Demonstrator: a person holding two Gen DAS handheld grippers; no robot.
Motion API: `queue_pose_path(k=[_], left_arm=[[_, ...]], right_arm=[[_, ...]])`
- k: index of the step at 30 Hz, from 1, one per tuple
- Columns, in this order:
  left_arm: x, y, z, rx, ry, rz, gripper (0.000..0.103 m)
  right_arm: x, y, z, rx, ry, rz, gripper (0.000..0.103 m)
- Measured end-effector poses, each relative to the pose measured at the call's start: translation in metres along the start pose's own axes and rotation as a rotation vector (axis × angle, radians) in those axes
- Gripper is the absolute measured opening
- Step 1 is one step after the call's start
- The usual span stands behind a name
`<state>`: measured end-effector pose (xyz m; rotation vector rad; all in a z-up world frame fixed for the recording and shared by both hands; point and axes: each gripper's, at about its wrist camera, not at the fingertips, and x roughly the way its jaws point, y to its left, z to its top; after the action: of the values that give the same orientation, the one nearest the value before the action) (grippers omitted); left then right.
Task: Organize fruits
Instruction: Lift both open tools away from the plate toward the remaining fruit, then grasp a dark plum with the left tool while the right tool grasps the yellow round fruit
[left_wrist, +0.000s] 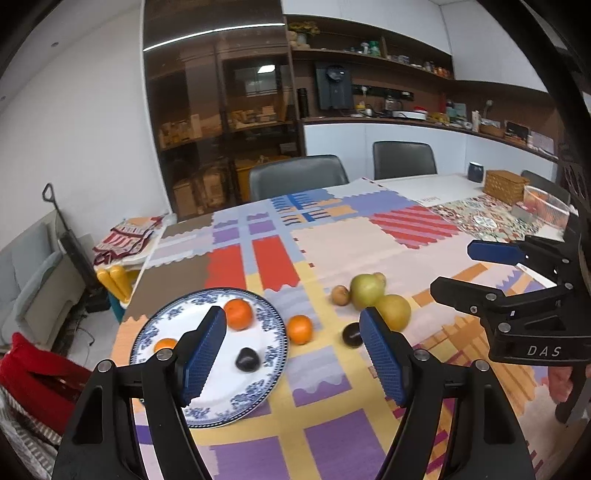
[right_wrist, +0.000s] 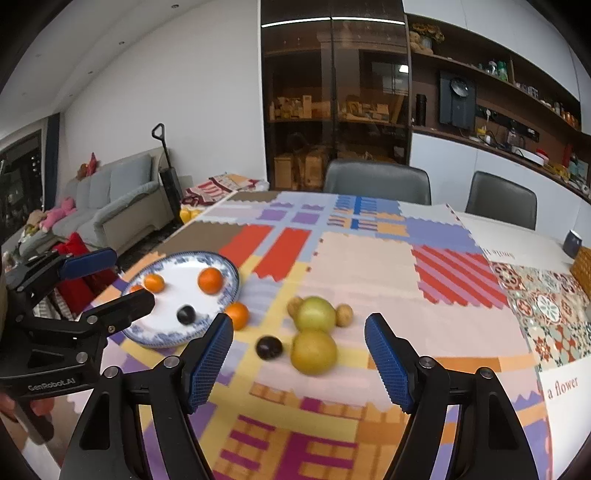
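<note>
A blue-and-white plate (left_wrist: 192, 408) (right_wrist: 170, 339) holds an orange (left_wrist: 238, 314) (right_wrist: 210, 280), a smaller orange (left_wrist: 165, 345) (right_wrist: 154, 283) and a dark plum (left_wrist: 247, 359) (right_wrist: 186, 314). Beside the plate on the cloth lie another orange (left_wrist: 300, 329) (right_wrist: 237, 315), a second dark plum (left_wrist: 351, 335) (right_wrist: 269, 347), two yellow-green pears (left_wrist: 365, 290) (left_wrist: 395, 312) (right_wrist: 316, 314) (right_wrist: 313, 351) and small brown fruits (left_wrist: 340, 295) (right_wrist: 344, 315). My left gripper (left_wrist: 293, 358) is open and empty above the plate's right edge. My right gripper (right_wrist: 299, 363) is open and empty, just short of the near pear.
The patchwork tablecloth (left_wrist: 369, 240) covers the table. A wicker box (left_wrist: 505, 185), a clear bowl (left_wrist: 546, 205) and a dark mug (left_wrist: 475, 172) stand at the far right. Grey chairs (left_wrist: 297, 177) line the far side. The table's left edge runs close to the plate.
</note>
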<state>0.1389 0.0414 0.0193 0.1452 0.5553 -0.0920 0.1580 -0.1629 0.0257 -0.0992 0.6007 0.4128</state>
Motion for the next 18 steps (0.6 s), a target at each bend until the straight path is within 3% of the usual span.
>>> queue_pose_path(k=[9, 18], left_arm=[[0.028, -0.020, -0.011, 0.097, 0.016, -0.084, 0.074], [0.065, -0.030, -0.020, 0.186, 0.058, -0.177, 0.072]], right_arm=[[0.007, -0.010, -0.016, -0.055, 0.041, -0.028, 0.074], [0.039, -0.014, -0.030, -0.127, 0.126, -0.003, 0.074]])
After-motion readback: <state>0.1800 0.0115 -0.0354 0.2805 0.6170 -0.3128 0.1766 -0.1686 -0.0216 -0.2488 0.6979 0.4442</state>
